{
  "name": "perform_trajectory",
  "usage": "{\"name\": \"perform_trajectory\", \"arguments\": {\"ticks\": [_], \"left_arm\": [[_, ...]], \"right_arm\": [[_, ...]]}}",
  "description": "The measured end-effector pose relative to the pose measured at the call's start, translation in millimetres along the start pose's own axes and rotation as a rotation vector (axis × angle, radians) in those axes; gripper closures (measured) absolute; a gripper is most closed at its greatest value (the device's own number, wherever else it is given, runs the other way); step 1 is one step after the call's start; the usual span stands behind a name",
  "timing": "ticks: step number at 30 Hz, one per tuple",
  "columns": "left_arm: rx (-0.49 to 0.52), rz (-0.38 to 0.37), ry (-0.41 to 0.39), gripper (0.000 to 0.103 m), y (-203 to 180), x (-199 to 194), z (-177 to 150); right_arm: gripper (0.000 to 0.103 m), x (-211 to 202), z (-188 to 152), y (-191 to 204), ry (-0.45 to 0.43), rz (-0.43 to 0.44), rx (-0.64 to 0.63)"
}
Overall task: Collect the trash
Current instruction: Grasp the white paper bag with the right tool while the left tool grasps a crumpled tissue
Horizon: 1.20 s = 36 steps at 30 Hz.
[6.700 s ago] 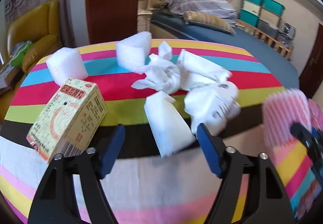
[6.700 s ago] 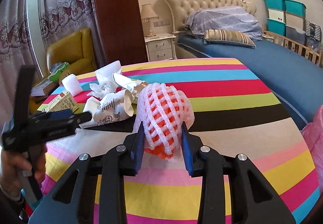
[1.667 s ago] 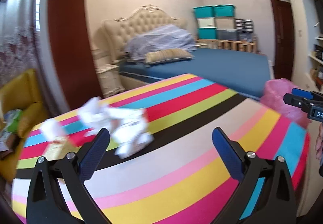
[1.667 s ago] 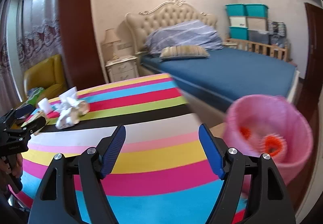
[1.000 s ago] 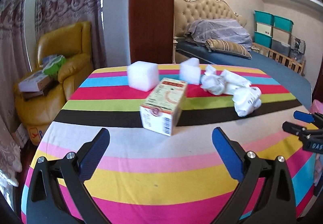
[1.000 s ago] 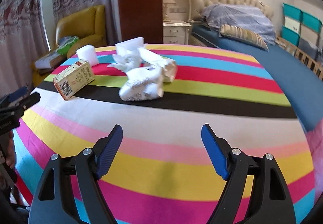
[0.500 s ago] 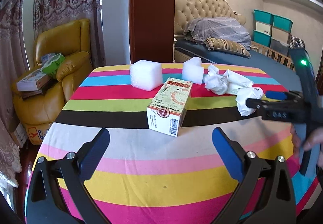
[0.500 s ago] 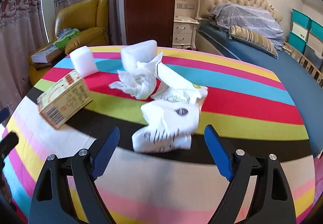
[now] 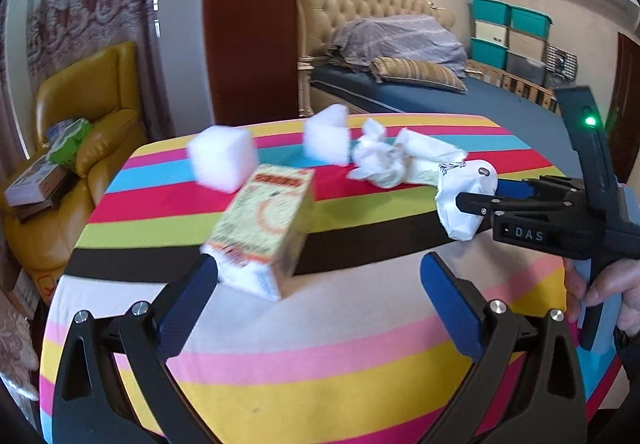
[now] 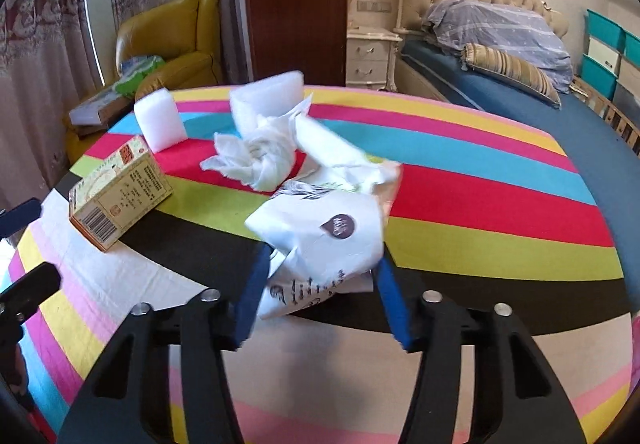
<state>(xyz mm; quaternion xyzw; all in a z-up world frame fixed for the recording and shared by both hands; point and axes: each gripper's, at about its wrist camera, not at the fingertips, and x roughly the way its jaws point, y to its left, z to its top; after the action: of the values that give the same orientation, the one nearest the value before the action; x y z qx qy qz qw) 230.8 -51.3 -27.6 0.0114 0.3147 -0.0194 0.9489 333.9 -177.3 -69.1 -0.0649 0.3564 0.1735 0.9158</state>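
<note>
Your right hand-held gripper [image 10: 318, 296] has just been closing, and its blue pads now sit on both sides of the crumpled white paper bag [image 10: 324, 240], which lies on the black stripe of the striped worktop [image 10: 500, 211]. The bag is soft and puffy, so I think it may slide out if you lift before the pads squeeze it well. A crumpled tissue [image 10: 256, 155] touches the bag behind and could be dragged along. Your left hand-held gripper [image 9: 320, 290] stands wide and holds nothing, with the yellow carton [image 9: 264, 232] just before its left pad; this pad may push the carton over.
</note>
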Motion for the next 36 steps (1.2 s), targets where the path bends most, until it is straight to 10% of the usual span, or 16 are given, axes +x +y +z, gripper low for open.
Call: {"name": "perform_trajectory", "arguments": {"ticks": [14, 32, 36], "left_arm": [[0.025, -0.037, 0.080, 0.014, -59, 92, 52], [0.029, 0.021, 0.160, 0.031, -67, 182, 93], [0.068, 0.019, 0.159, 0.055, -71, 188, 96]], "right_arm": [[0.059, -45, -18, -72, -0.129, -0.043, 0.154], [0.059, -21, -17, -82, -0.069, -0.011, 0.191], [0.059, -17, -18, -85, -0.057, 0.006, 0.207]]}}
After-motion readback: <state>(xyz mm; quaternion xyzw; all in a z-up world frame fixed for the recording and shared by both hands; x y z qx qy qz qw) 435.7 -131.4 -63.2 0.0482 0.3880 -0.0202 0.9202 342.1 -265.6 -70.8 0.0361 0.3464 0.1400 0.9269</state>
